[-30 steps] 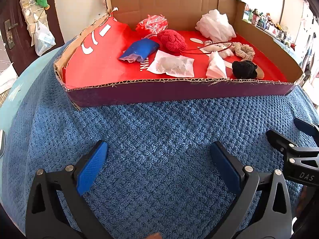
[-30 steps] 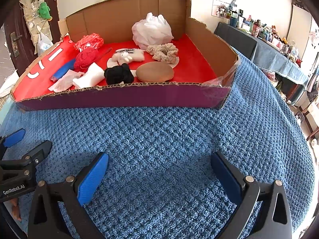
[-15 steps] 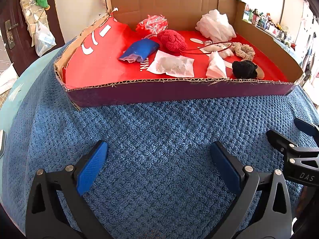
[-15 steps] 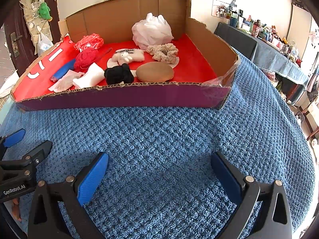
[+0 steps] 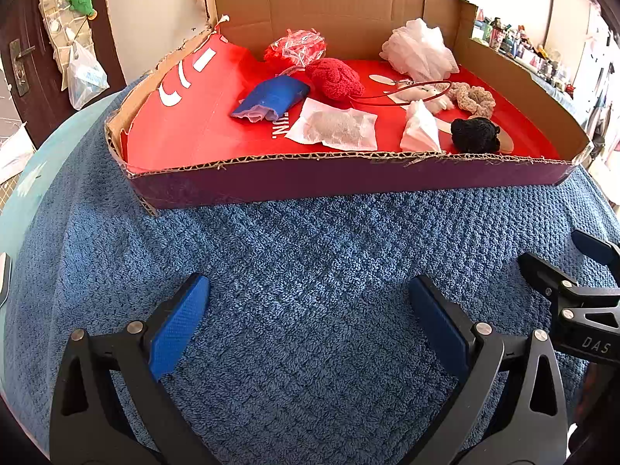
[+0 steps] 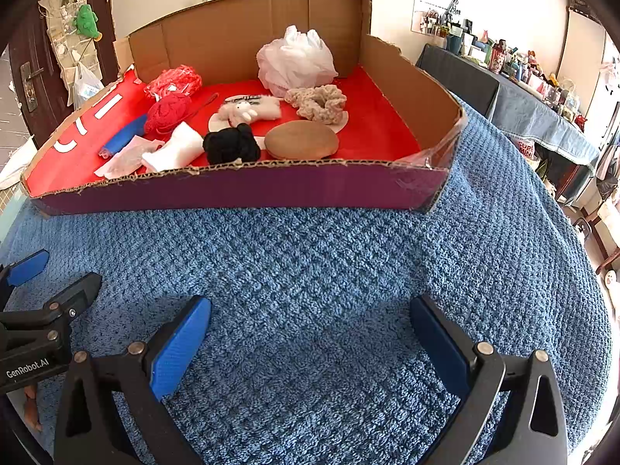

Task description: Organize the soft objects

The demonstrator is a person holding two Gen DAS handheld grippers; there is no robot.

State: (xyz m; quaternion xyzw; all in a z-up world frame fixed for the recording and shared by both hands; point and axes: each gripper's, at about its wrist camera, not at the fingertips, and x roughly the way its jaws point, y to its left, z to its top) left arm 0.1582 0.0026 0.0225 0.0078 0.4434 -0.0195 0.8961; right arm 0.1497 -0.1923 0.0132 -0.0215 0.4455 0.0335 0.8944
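Observation:
A shallow cardboard box (image 5: 348,178) with a red floor stands on a blue towel. In it lie a blue pouch (image 5: 273,99), a red knitted ball (image 5: 337,77), a red mesh bundle (image 5: 296,46), a white sachet (image 5: 335,128), a white puff (image 5: 420,50), a beige scrunchie (image 5: 474,97), a black knitted ball (image 5: 474,135) and a brown pad (image 6: 302,140). My left gripper (image 5: 308,312) is open and empty over the towel, short of the box. My right gripper (image 6: 310,333) is open and empty beside it.
The blue towel (image 6: 329,263) covers the table in front of the box. A dark door (image 5: 23,50) with hanging bags is at the far left. A cluttered side table (image 6: 534,89) stands at the right.

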